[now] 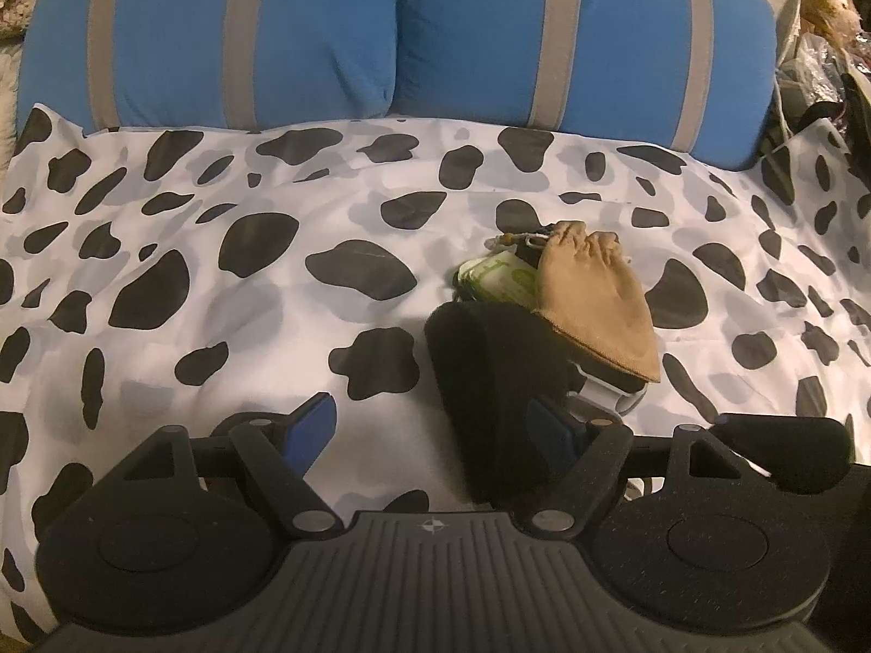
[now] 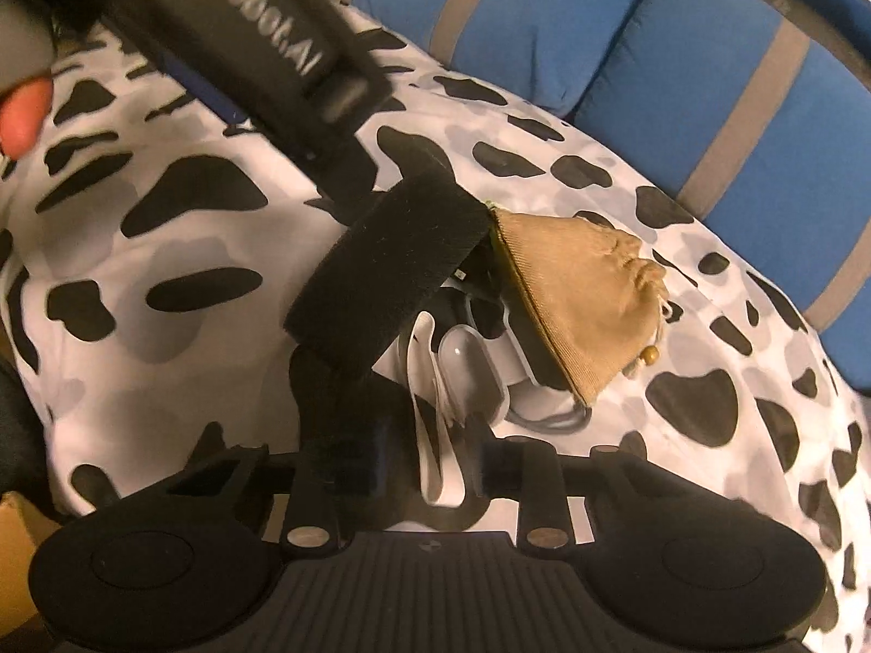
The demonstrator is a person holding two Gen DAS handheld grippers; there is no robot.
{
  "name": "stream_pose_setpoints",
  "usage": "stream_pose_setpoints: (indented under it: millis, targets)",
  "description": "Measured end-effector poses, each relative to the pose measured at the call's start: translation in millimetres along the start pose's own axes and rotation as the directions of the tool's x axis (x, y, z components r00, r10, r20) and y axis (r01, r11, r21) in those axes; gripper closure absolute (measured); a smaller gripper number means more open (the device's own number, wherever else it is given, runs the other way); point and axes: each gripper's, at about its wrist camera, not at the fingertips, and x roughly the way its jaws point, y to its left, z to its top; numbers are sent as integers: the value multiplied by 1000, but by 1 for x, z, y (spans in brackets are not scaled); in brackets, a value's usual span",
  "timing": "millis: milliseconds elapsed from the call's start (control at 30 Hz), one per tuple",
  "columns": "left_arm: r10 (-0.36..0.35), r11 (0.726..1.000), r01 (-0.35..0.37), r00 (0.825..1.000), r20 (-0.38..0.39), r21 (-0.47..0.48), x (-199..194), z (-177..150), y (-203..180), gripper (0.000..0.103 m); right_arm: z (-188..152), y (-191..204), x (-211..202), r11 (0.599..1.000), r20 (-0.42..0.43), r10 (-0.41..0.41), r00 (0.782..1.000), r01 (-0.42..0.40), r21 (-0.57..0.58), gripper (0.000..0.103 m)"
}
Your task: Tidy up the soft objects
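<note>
While the left gripper sits with its blue-padded fingers spread wide and nothing between them, the right gripper looks like the busy one. Its jaws stand fairly near each other, with a black fuzzy strap running down to the left finger and a white band lying in the gap. Whether it's actually pinching either one, honestly can't tell; the strap hides the contact.

Moving outward, the soft stuff is all bunched in one little pile on the cow-print bedspread. The tan drawstring pouch lies partly on top of the black strap, with a green-and-white packet tucked just behind it and a clear plastic piece underneath near the white band. Two blue pillows with grey stripes sit at the back, well apart from the pile. In the right wrist view the other tool's black body crosses the top left.

What could go wrong from here: everything's tangled and overlapping, so pulling on the strap would probably drag the pouch and the packet along or flip them off. The pouch's beaded cord looks easy to snag too. And with both tools crowding the same spot, they could bump.
</note>
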Motion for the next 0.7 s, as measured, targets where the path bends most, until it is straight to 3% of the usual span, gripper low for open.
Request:
stream_pose_setpoints:
  millis: [67,167,267,700]
  targets:
    - [2,1000,-2,1000,-2,5,1,1,-1,26,1,1,4,1000,1,-9,1000,9,-14,77]
    - [0,1000,0,1000,-10,7,3,1,-1,26,2,6,5,999,-9,-17,1000,17,-45,99]
    - [-5,1000,5,1000,-17,16,5,0,-3,26,0,8,4,998,-19,-31,999,30,-51,99]
    - [-3,999,4,1000,-30,37,12,-3,-16,25,-9,-15,-42,994,-22,11,1000,-8,109,99]
